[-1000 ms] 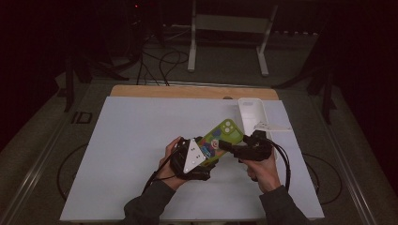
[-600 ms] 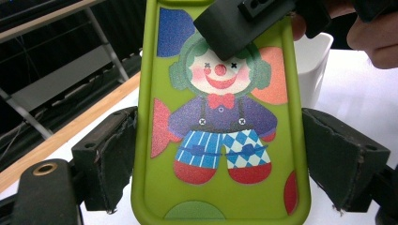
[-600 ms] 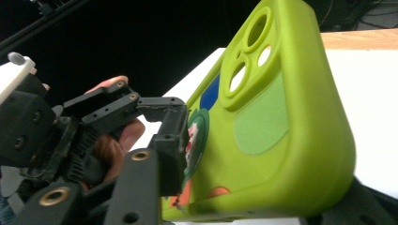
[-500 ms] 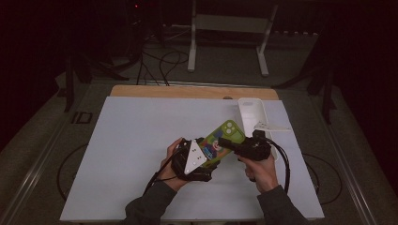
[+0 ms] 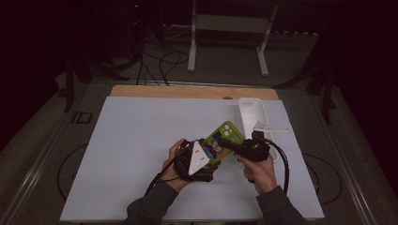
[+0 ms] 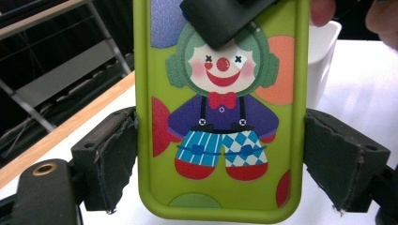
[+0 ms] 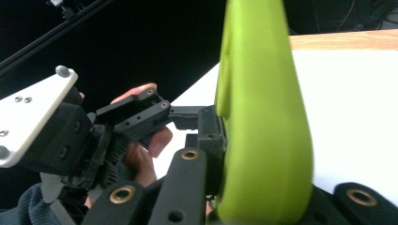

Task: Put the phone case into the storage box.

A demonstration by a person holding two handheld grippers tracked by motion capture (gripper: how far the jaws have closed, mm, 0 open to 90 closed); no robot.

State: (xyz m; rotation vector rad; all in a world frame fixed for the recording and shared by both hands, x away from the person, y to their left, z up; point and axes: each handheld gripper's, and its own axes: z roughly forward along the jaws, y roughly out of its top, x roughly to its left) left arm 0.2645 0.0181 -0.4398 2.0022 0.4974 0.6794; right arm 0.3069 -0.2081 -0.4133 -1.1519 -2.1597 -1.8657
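Green phone case (image 6: 220, 117) | clamped between left gripper (image 6: 220, 154) sides | right gripper (image 7: 263, 201) closed on it

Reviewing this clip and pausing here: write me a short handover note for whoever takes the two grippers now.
Left gripper: clamped across the width of the green phone case, one pad on each long edge, holding it above the white table.
Right gripper: its jaws have just been closing and now pinch the case's far end, front and back.
White bin: on the table just beyond the case, apart from it.
Done: case lifted and gripped by both grippers.
Left: what comes next with the case is not visible; probably it goes to the bin. Keep both grips firm.
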